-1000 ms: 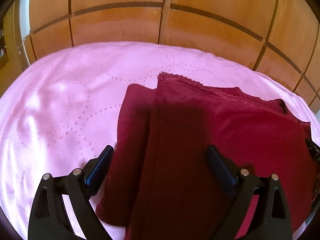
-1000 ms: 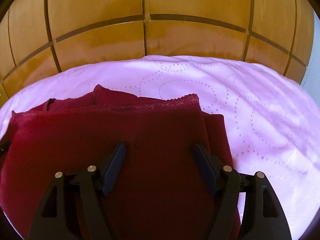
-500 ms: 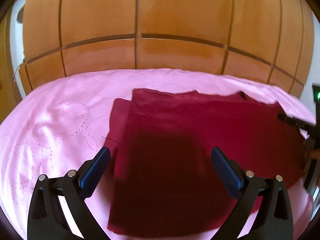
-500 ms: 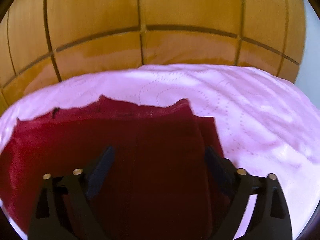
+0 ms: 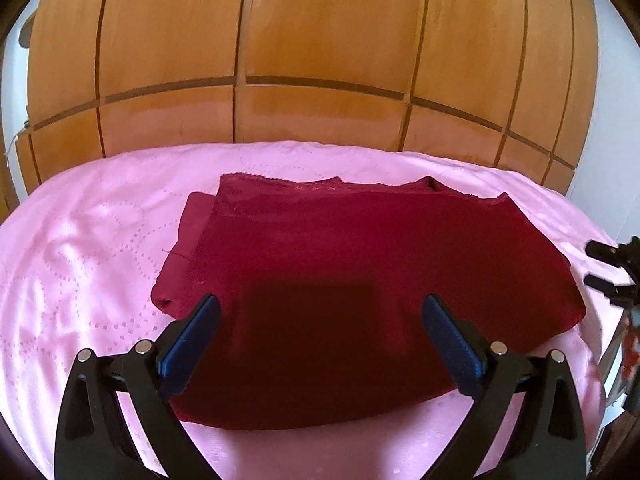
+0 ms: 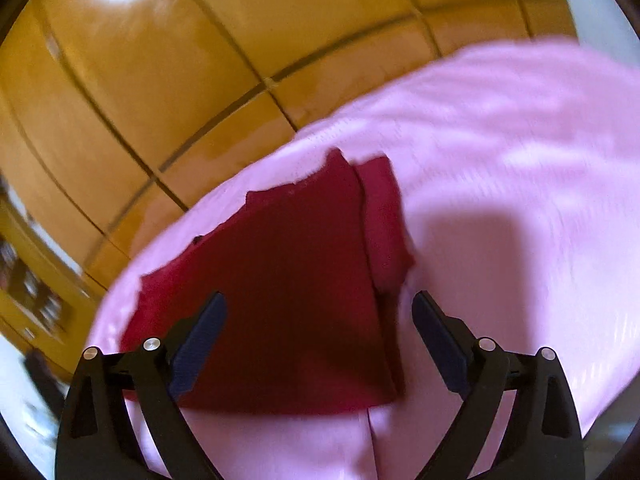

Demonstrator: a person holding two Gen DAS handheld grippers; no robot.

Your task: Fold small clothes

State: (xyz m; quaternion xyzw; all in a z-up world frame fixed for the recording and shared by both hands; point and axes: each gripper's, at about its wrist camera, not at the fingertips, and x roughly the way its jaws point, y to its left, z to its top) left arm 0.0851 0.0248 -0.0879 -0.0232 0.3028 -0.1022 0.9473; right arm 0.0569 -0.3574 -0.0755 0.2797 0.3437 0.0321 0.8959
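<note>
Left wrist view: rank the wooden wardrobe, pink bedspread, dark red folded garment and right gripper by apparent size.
1. wooden wardrobe and pink bedspread: alike, unranked.
2. dark red folded garment.
3. right gripper, only partly in frame.

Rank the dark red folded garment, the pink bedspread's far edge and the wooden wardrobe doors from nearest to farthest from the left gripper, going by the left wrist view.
1. Dark red folded garment: right ahead of the left gripper, lying between and beyond its open fingers.
2. Pink bedspread's far edge: beyond the garment's back hem.
3. Wooden wardrobe doors: farthest, rising behind the bed.
</note>
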